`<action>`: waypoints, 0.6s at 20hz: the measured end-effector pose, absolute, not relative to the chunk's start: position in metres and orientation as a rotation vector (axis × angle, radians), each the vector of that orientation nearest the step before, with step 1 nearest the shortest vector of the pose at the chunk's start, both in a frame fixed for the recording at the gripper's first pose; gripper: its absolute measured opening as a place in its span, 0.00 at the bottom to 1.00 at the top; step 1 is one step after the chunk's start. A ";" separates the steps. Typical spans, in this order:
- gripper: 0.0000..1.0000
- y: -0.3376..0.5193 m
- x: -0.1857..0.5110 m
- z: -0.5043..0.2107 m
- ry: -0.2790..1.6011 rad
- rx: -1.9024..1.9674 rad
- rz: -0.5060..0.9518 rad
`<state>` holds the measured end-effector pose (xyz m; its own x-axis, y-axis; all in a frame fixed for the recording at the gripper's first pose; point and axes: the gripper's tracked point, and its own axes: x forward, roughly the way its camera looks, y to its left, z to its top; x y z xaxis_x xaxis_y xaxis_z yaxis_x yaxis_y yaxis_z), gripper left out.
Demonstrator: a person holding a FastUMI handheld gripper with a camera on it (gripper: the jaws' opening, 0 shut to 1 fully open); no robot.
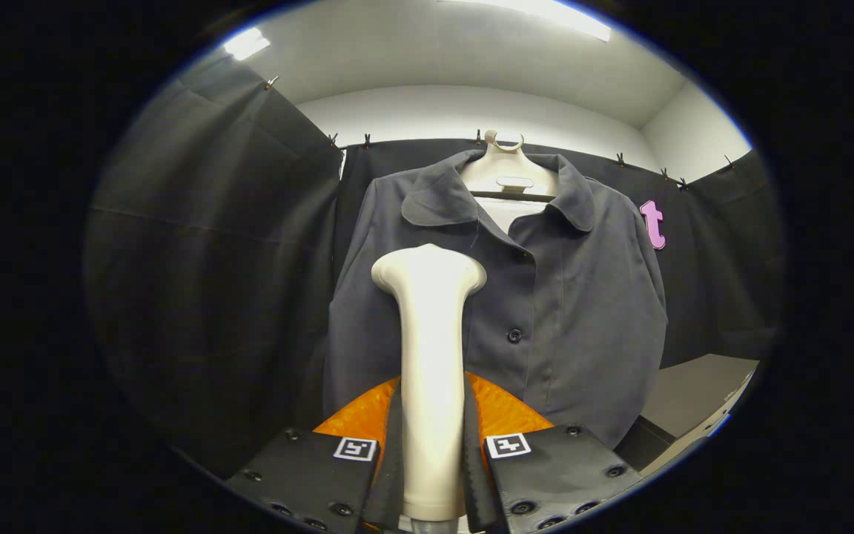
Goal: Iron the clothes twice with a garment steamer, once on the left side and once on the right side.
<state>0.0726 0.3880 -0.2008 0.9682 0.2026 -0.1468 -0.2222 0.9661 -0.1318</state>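
fingers point(433, 460): closed on both sides of steamer point(431, 356) handle | steamer: rigid, smooth, likely slippery, hold low on handle | shirt point(545, 297): soft, hangs loose, yields to pressure

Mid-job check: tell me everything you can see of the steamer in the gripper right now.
The garment steamer is a smooth, cream-white, plastic-looking wand, standing upright between the fingers of the gripper, which press its handle from both sides. Its shaft widens to a rounded T-shaped head at the top. The head is in front of the left chest of the dark grey jacket hanging on its hanger; contact with the cloth cannot be judged. No steam shows.
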 end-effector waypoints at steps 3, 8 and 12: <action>0.40 0.387 0.072 -0.203 0.134 -0.149 0.217; 0.40 0.381 0.065 -0.218 0.160 -0.147 0.214; 0.40 0.380 0.056 -0.231 0.179 -0.135 0.226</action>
<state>0.0560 0.3798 -0.2309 0.9586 0.2105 -0.1916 -0.2345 0.9655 -0.1128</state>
